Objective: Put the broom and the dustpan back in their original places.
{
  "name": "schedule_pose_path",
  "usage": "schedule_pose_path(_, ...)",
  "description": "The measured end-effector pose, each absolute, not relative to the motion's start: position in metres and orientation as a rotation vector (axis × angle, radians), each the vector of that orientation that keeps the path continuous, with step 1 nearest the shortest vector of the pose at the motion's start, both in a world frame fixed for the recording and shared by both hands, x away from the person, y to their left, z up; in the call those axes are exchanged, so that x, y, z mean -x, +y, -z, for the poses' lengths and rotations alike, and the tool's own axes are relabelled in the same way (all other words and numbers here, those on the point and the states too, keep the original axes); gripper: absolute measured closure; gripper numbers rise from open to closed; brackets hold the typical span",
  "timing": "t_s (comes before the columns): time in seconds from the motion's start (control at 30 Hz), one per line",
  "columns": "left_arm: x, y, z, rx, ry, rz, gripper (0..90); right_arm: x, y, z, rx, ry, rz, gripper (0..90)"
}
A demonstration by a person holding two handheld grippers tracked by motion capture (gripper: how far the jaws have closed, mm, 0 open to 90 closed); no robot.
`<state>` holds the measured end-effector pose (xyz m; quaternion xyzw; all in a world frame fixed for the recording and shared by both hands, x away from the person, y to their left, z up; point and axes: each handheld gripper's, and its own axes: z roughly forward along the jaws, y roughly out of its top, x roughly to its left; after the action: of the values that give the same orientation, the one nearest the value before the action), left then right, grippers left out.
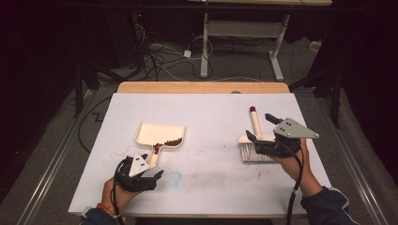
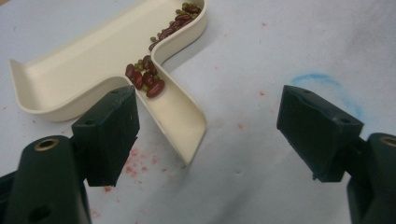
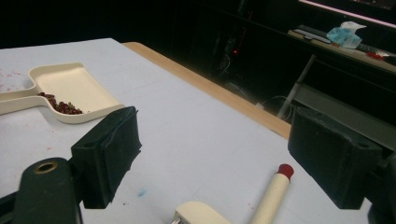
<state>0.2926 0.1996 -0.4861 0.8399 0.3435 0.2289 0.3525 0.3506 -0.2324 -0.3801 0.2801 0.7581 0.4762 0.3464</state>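
Your sweeping job looks close to finished. The beans [image 1: 170, 142] sit gathered inside the cream dustpan [image 1: 159, 133], heaped along its near wall and spilling a little into the hollow handle, as the left gripper view shows [image 2: 150, 81]. Red kidney beans make up most of the heap, with a few small green ones mixed in. No loose beans show on the white surface [image 1: 211, 122] around the pan; only faint red specks and a blue scribble mark it.

Your left gripper [image 1: 141, 176] rests low on the surface just short of the dustpan handle. Its jaws stand wide apart and grip nothing: one jaw is just beside the handle's edge and the other is well clear, so the handle is not yet between them.

Your right gripper [image 1: 263, 129] hovers over the brush [image 1: 256, 140], which lies flat on the surface well to the right of the pan, bristles toward you and red-tipped handle [image 3: 285, 171] pointing away. Those jaws are also wide open and empty, straddling the brush handle from above.

Judging by this, the collecting is done. What seems left is taking hold of the dustpan handle and carrying off or emptying the load, with the brush lying free.
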Motion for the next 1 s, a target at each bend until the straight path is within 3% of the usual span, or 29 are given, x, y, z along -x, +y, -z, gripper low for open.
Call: schedule_pose_path(1.0,-0.291,0.198,0.484,-2.177,0.873,-0.597,20.5,-0.322,-0.258,0.406,-0.662,1.993,-1.190,16.4)
